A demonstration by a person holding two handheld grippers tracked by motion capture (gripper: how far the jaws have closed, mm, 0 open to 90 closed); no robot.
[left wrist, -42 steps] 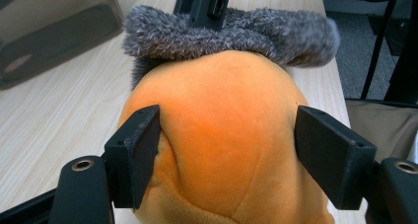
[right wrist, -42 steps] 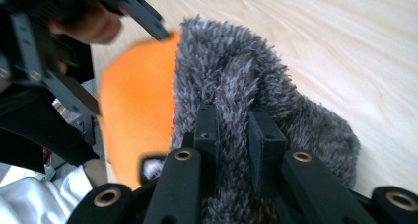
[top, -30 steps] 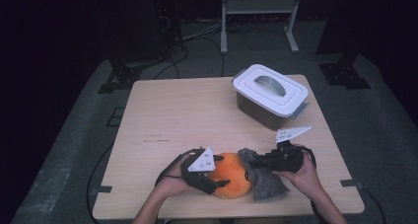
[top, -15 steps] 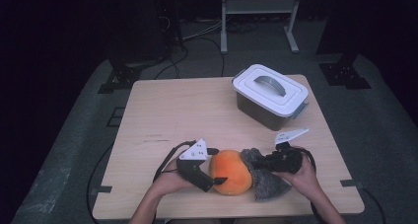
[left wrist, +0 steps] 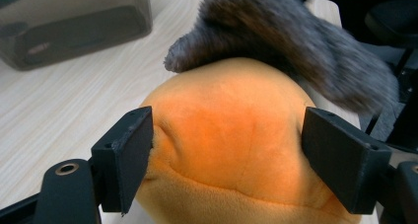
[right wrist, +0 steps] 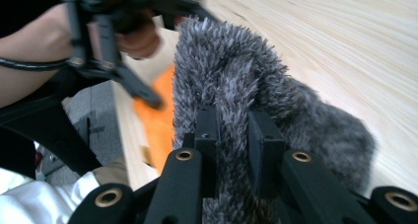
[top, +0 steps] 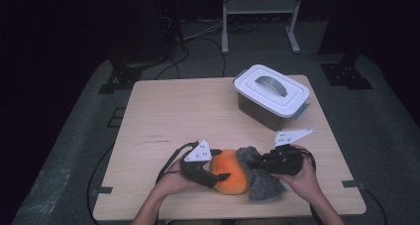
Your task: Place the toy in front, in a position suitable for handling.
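An orange plush ball point(top: 230, 171) lies near the table's front edge, with a grey furry cloth point(top: 260, 183) draped against its right side. My left gripper point(top: 218, 178) reaches in from the left. In the left gripper view its jaws point(left wrist: 226, 150) have just been closing and now press both sides of the orange plush ball point(left wrist: 231, 130), with the grey cloth point(left wrist: 296, 41) behind it. My right gripper point(top: 253, 163) comes from the right and is shut point(right wrist: 232, 130) on a fold of the grey cloth point(right wrist: 231, 71).
A dark plastic box with a white handled lid point(top: 271, 93) stands at the back right of the wooden table point(top: 173, 111). Cables trail off the table's left front. A white shelf frame point(top: 257, 7) stands on the floor beyond.
The left gripper drew back a little from the ball, then came in again around it. The right hand shifted slightly with the grey cloth still in its jaws.
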